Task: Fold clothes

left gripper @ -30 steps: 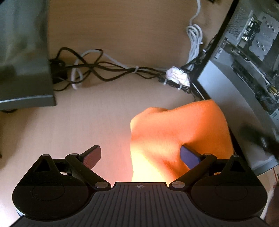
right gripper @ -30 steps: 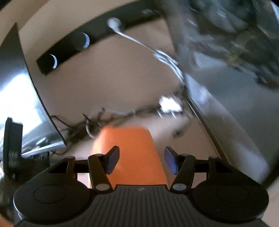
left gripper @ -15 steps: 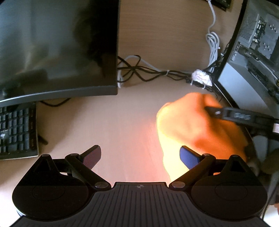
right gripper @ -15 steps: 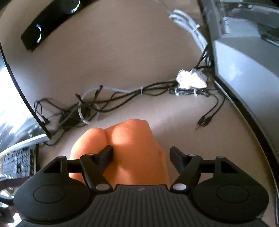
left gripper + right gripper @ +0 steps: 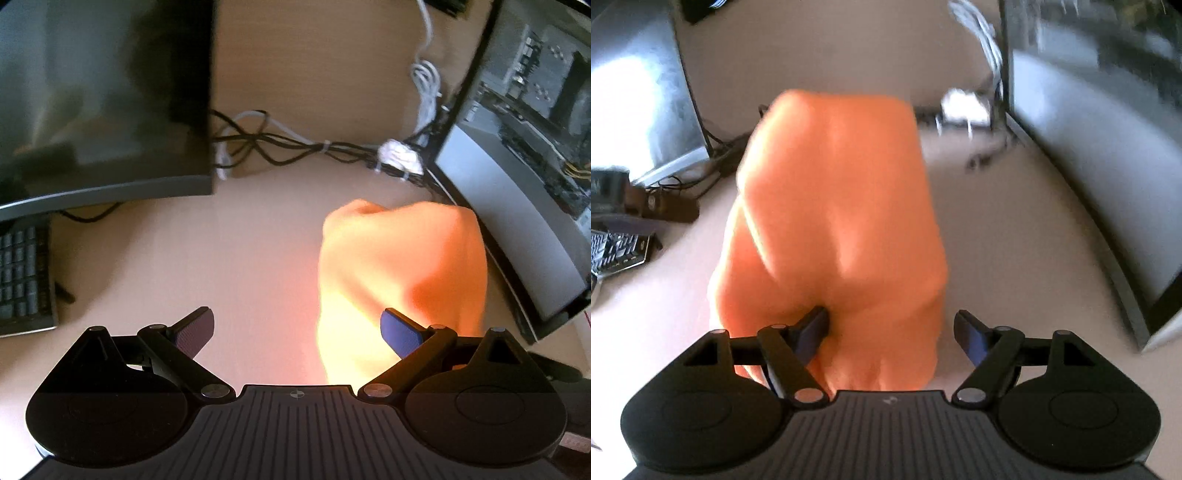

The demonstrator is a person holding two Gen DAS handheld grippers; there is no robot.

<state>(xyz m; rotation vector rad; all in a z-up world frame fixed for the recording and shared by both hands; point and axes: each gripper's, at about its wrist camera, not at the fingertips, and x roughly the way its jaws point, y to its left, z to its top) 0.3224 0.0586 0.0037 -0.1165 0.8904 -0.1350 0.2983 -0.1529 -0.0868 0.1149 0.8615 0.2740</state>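
Lying bunched on the table (image 5: pixel 229 258), an orange garment (image 5: pixel 838 221) sits between the opening right tongs (image 5: pixel 890 330); left tongs (image 5: pixel 297 326) gape beside it.

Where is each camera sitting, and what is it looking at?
Left wrist: sits on the left gripper, looking forward and down at the desk; its wide-open fingers show, orange cloth by the right-hand one.
Right wrist: sits on the right gripper, looking down over the orange cloth; its opening fingers show, cloth between them, no pad visibly pressing.
Both share the cloth, monitor, keyboard, cables and computer case.
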